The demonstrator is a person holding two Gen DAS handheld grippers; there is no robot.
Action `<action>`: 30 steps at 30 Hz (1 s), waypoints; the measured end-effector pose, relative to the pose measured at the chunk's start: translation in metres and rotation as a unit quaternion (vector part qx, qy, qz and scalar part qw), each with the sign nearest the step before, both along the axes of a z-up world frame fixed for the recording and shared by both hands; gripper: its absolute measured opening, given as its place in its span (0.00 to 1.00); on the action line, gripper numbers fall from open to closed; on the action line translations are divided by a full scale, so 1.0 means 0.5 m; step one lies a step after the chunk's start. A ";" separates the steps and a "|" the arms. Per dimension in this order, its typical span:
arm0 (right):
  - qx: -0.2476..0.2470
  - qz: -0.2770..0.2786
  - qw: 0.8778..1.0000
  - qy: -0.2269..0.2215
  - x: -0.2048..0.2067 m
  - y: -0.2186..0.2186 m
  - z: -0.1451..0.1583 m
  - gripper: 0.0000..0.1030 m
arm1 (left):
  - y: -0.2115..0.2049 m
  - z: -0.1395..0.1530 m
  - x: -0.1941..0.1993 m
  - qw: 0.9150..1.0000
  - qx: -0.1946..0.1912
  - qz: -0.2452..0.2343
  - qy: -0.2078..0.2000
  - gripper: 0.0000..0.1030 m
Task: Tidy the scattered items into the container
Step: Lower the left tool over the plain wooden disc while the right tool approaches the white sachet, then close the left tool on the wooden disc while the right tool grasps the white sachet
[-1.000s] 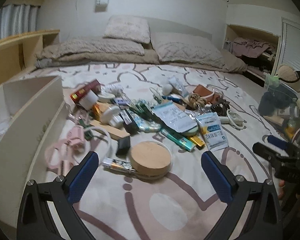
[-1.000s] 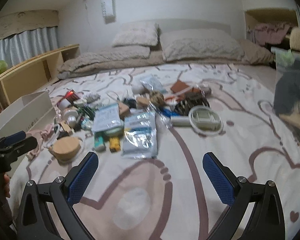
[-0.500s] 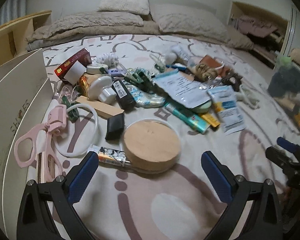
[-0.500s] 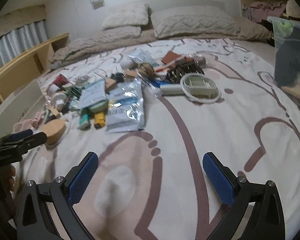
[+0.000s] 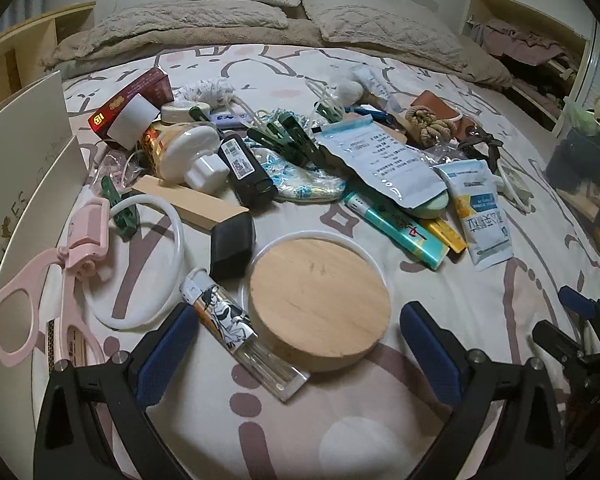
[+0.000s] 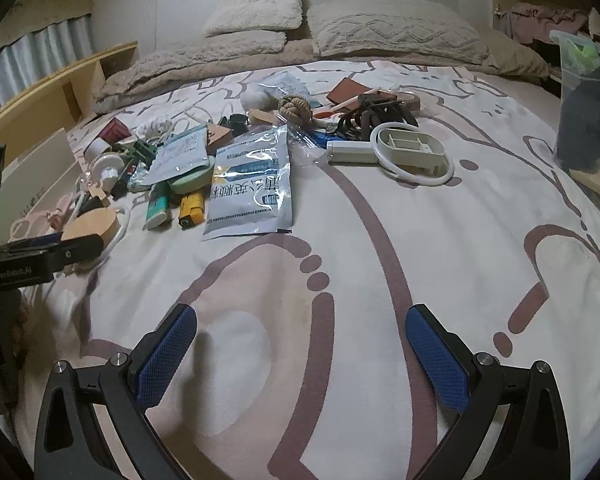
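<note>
Patterned bedding (image 6: pixel 340 280) in white with mauve line drawings covers the bed, and a heap of small items lies scattered on it in front of the beige pillows (image 6: pixel 396 32). Take the round wooden lid (image 5: pixel 320 304) as landmark: the left gripper (image 5: pixel 296 348) hangs just short of it, fingers spread wide to either side of its near edge, grasping nothing. A printed lighter (image 5: pixel 220 316) lies touching the lid's left side, a black case (image 5: pixel 232 244) just behind that, and a white ring (image 5: pixel 148 264) and pink scissors-like tool (image 5: pixel 60 280) further left. The white container (image 5: pixel 16 184) stands left of those, at the bed's edge. Far to the lid's right, the right gripper (image 6: pixel 300 356) is released over bare bedding, with a silver sachet (image 6: pixel 252 188) beyond it.
</note>
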State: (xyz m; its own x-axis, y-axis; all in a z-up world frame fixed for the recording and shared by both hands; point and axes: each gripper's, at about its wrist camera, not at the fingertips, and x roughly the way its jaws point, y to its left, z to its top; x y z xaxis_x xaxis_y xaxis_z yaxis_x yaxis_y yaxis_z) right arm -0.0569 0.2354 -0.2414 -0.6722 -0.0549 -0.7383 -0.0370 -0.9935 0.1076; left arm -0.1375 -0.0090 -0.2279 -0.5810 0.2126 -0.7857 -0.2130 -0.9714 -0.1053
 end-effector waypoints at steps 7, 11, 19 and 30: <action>0.020 0.001 1.000 -0.014 -0.006 -0.010 -0.011 1.00 | 0.003 0.010 0.011 1.000 0.000 -0.011 0.014 0.79; 0.035 0.000 0.999 -0.021 -0.010 -0.018 -0.014 1.00 | 0.007 0.018 0.025 0.999 -0.005 -0.023 0.022 0.68; 0.035 0.010 0.999 -0.034 -0.026 -0.025 -0.006 1.00 | -0.006 0.022 0.032 1.000 0.012 -0.022 0.016 0.64; 0.025 0.050 0.997 -0.060 -0.112 -0.057 0.009 1.00 | -0.014 0.028 0.015 0.999 -0.018 -0.008 0.046 0.97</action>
